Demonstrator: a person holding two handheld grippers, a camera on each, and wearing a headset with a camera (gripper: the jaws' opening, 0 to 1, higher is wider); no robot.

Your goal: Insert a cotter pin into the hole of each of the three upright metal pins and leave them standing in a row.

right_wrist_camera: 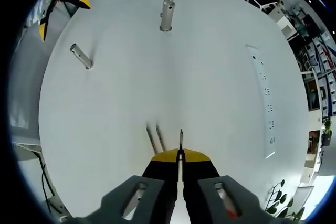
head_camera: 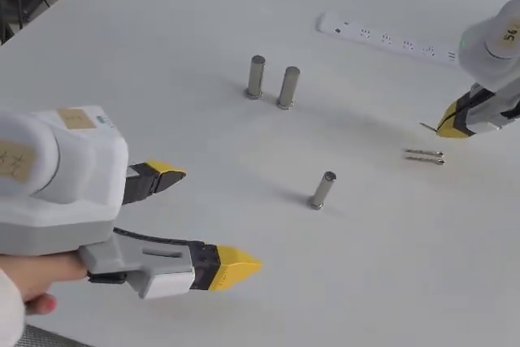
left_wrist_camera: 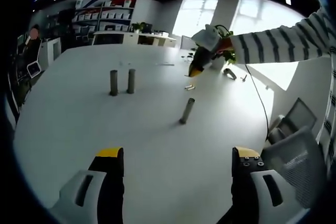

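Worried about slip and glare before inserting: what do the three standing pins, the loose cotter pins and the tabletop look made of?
Standing pins: metal, probably steel, dull grey satin with soft highlights.
Loose cotter pins: thin bright wire, likely plated steel, too small to be sure.
Tabletop: smooth matte white, perhaps laminate; soft shadows, no glare.
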